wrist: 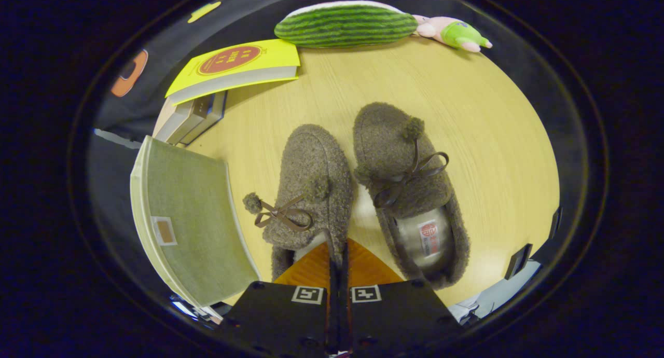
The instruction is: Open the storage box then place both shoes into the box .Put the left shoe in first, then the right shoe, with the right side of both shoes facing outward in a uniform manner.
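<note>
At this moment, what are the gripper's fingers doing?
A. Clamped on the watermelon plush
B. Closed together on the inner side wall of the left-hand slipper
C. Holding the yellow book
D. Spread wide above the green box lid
B: the gripper has its fingers pressed together with the collar edge of the left-hand slipper pinched between them, beside the other slipper, which lies free on the table.

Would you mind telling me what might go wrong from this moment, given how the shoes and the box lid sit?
1. The tool is pinching the inner collar edge of the left shoe; so thin a hold might slip when lifted.
2. The right shoe lies touching it, so it may get dragged along.
3. The storage box lid stands beside the left shoe and could be bumped on the way in.
</note>
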Available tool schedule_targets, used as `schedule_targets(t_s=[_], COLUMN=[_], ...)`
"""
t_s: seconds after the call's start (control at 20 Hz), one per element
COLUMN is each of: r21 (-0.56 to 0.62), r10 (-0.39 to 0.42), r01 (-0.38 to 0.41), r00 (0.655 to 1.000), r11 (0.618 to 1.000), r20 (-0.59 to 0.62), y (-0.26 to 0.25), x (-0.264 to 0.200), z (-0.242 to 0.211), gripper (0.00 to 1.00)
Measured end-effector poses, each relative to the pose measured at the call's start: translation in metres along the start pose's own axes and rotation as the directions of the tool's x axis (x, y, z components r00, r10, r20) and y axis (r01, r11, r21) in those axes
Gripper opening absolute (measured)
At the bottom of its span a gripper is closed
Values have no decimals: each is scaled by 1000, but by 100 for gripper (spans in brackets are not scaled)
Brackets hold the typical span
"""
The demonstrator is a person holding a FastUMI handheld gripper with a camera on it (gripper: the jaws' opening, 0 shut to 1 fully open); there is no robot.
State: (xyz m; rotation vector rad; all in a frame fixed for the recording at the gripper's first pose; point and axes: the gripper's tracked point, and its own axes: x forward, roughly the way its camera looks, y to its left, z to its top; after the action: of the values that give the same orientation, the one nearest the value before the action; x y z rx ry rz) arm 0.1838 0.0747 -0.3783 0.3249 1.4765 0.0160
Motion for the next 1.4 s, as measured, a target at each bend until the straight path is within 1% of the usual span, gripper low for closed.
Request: schedule_targets(t_s=[0.5,0.65,0.85,0.95,1.1,1.2,1.4], r21=[-41,-75,-107,-142,-161,-166,-86], r10=[82,104,167,178,165,175,214], r01=[-79,-98,-158,-164,-145,-154,-202], r00=[995,991,982,980,979,977,964], r11=[996,992,982,976,976,974,976], r20=[59,88,82,93,119,119,159], y=[62,87,126,143,169,186,216], x=[-81,-105,-128,-143,-143,-137,-121], z=[-8,-11,-27,-34,-44,-50,-48], gripper=[6,6,6,6,6,6,6])
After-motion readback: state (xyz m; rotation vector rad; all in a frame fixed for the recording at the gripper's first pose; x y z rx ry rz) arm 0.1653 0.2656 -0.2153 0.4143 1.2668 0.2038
